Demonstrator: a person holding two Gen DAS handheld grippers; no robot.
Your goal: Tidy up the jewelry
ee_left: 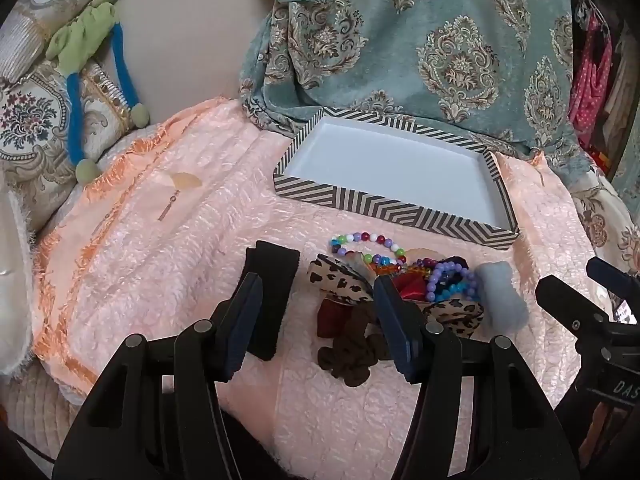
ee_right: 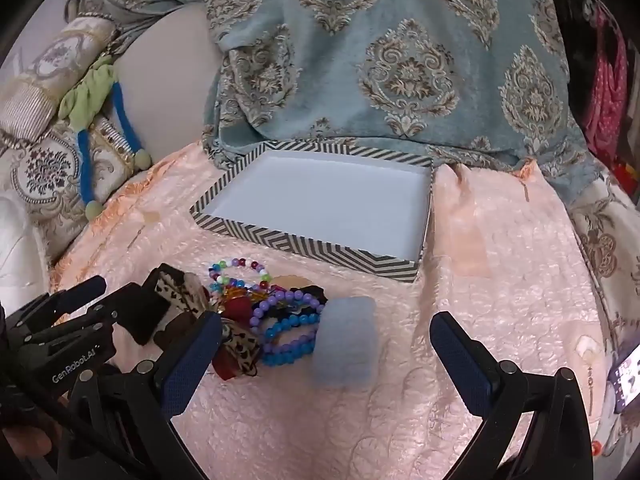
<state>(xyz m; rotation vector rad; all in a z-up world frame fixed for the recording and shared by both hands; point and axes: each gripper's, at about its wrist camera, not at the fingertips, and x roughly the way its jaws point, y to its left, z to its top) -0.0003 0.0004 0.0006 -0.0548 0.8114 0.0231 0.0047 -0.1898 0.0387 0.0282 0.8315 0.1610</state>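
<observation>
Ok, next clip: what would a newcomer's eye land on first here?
Probably the bright pile of bead bracelets and leopard-print hair ties heaped on the pink bedspread, just ahead of both open grippers. Behind the pile sits a shallow box with zigzag-striped walls and a bare white inside. A pale blue fuzzy band stands at the pile's right edge, between the right gripper's fingers.

Each tool (ee_left: 316, 312) (ee_right: 326, 354) is black plastic with navy textured pads, silver round screws, white "GenRobot.AI" lettering.
</observation>
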